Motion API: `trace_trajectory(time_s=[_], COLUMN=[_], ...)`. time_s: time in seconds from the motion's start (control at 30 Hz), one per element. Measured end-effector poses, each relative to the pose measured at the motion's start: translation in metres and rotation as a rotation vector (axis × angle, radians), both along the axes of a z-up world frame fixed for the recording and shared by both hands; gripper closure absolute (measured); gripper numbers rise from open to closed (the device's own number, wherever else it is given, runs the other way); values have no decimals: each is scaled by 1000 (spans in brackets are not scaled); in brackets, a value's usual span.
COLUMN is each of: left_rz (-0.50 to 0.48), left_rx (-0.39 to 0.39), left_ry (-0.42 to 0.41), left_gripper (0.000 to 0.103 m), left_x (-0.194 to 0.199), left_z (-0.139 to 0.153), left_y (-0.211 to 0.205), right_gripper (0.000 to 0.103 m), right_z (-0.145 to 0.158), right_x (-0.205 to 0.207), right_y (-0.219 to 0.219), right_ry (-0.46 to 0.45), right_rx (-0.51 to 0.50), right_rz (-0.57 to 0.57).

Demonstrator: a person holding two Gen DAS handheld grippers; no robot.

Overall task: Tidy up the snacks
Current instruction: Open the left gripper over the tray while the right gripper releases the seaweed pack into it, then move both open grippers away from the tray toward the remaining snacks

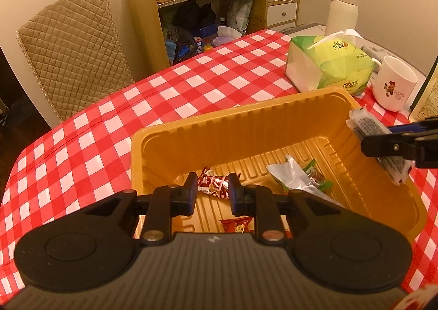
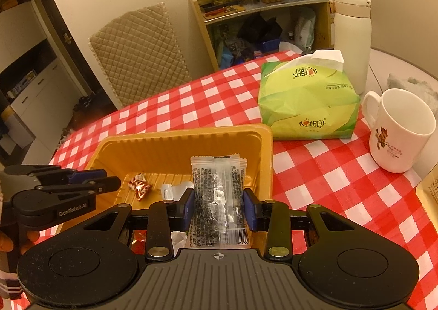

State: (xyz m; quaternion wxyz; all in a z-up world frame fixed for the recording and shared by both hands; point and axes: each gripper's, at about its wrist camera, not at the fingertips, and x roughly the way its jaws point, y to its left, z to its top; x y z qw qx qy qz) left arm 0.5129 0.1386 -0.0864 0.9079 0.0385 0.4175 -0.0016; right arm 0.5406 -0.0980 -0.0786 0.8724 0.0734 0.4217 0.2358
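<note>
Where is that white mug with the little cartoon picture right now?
The white mug stands upright on the checked tablecloth, at the right of both views, just right of the green tissue pack and beyond the yellow tray.

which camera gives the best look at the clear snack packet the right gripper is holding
The right wrist view. There the clear snack packet fills the centre, face on, clamped between the right gripper pads, its print and barcode visible. The left wrist view shows it only edge-on at the far right, over the yellow tray rim.
</note>
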Motion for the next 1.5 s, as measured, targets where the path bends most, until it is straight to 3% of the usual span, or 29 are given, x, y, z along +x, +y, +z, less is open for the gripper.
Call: trace_trajectory(time_s=[0.63,1.1,1.27,1.5], left_rz=[8,20,37,64], left_rx=[-27,-25,-35,-38], left_ry=[-19,-41,-55,-84], left_gripper=[70,56,37,25], left_x=[-16,-35,-47,-70], left_z=[9,21,29,45], left_y=[0,-5,-8,-15], right_gripper=[63,37,25,16], right_z=[0,6,11,20], right_x=[8,-15,-27,-49], right_y=[0,-7,-10,-17], right_ry=[-11,-9,-21,-48], right_rx=[13,49,59,68], right_rz=[-42,1,18,35])
